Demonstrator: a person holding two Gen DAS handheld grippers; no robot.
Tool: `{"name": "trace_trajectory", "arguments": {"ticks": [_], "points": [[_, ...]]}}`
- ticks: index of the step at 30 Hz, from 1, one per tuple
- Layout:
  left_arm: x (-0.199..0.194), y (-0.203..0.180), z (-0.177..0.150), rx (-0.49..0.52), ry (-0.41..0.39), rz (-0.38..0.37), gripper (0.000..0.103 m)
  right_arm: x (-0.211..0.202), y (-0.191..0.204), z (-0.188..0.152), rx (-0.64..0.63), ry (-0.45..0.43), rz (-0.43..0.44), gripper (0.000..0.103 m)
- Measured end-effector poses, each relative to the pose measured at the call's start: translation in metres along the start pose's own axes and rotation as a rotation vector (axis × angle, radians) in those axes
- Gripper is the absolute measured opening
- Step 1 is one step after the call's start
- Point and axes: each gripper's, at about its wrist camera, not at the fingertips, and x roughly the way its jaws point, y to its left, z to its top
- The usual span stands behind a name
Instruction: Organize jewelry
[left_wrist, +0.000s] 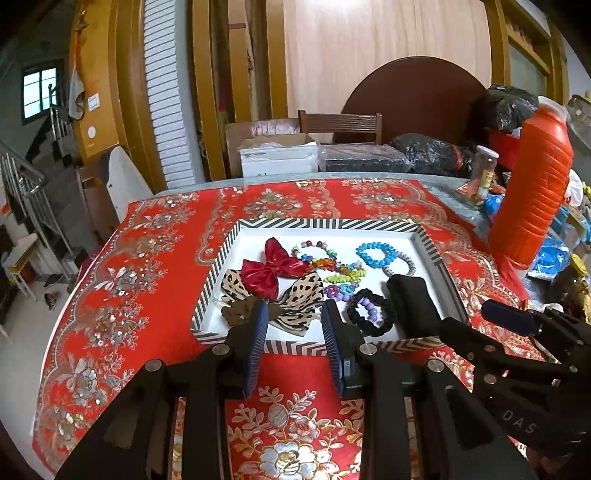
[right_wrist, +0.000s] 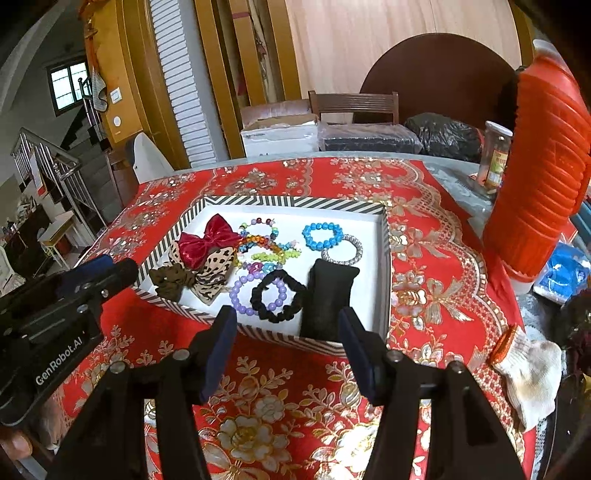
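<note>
1 orange thermos (right_wrist: 543, 166) right of tray (right_wrist: 385, 258), glass jar (right_wrist: 495, 158) behind

Tray (right_wrist: 384, 258) right strip free; orange jug (right_wrist: 543, 162) blocks right.

Wooden chair (left_wrist: 341, 127), staircase (left_wrist: 33, 184), window (left_wrist: 38, 92)
</note>
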Motion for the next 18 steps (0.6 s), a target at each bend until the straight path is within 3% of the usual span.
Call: {"name": "trace_trajectory", "arguments": {"ticks": [18], "points": [[-0.02,-0.002,-0.003,-0.001,-0.023,0.012,0.027,-0.022,0.005,-0.005,-0.015,-0.028,0.006,0.062]]}}
